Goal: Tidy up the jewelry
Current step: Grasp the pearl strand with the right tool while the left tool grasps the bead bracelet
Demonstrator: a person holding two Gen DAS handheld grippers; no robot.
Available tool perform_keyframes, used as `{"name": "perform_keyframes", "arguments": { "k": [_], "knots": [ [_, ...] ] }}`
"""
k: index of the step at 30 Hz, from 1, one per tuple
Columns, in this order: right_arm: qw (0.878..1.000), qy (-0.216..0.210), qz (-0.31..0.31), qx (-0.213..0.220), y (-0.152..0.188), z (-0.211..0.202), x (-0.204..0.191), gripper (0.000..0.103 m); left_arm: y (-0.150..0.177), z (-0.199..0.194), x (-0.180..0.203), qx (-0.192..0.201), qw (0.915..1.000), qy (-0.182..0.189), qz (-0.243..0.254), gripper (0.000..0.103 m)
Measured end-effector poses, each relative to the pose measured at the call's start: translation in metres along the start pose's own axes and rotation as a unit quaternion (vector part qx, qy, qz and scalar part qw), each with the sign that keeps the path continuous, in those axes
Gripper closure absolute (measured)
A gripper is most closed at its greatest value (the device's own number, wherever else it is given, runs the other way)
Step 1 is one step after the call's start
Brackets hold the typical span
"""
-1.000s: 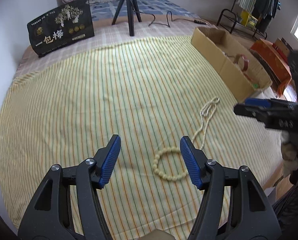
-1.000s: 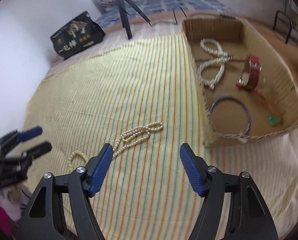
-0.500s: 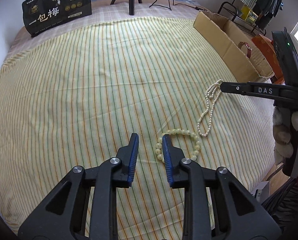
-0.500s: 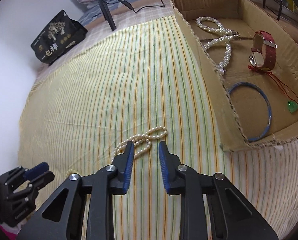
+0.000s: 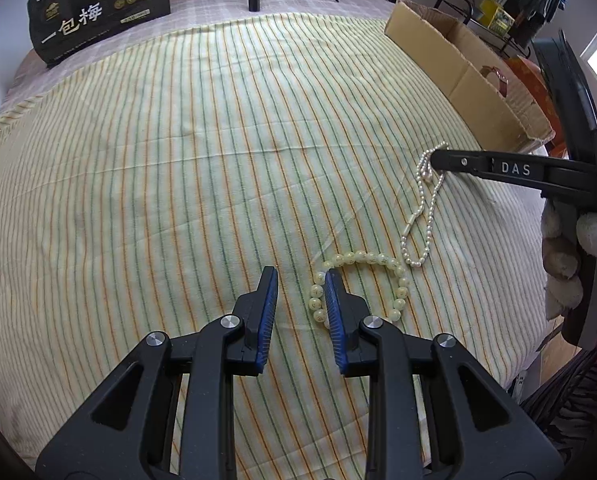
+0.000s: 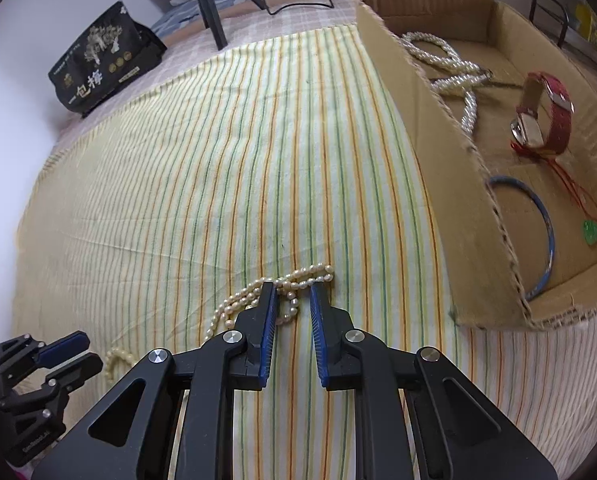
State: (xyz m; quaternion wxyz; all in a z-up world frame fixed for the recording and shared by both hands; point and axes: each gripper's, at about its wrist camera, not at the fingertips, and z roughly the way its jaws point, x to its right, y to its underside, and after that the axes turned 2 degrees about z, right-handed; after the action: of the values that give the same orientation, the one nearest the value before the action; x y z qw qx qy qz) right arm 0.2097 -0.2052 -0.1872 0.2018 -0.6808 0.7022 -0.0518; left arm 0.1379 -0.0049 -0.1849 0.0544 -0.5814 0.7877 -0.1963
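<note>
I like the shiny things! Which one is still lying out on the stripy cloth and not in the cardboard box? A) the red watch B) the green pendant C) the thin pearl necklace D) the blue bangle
C: the thin pearl necklace lies on the striped cloth at the right gripper, outside the cardboard box.

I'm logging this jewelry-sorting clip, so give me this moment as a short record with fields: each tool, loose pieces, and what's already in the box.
left tool: partly open, low over the striped sheet, right finger at the bead bracelet, nothing gripped
right tool: partly open, straddling the pearl necklace, not closed on it
loose pieces: bead bracelet, pearl necklace
cardboard box: holds thick pearl rope, red watch, blue bangle, green pendant on a red cord
</note>
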Motion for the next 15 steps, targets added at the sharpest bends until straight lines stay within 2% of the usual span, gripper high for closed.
{"name": "perform_keyframes", "arguments": {
  "k": [5, 11, 13, 15],
  "knots": [
    [1.0, 0.011, -0.02, 0.005, -0.001, 0.001, -0.006, 0.088, 0.002, 0.012, 0.005, -0.015, 0.9998, -0.005, 0.012, 0.079],
    [0.999, 0.012, -0.041, 0.007, 0.002, 0.002, -0.006, 0.091, 0.003, 0.017, 0.009, -0.014, 0.9996, -0.011, 0.024, 0.079],
    [0.999, 0.011, -0.044, 0.009, 0.002, 0.003, -0.006, 0.093, 0.001, 0.019, 0.011, -0.01, 0.9995, -0.013, 0.027, 0.083],
    [0.999, 0.006, -0.043, 0.01, 0.001, 0.003, -0.006, 0.097, -0.001, 0.02, 0.013, -0.006, 0.9995, -0.014, 0.028, 0.097]
  ]
}}
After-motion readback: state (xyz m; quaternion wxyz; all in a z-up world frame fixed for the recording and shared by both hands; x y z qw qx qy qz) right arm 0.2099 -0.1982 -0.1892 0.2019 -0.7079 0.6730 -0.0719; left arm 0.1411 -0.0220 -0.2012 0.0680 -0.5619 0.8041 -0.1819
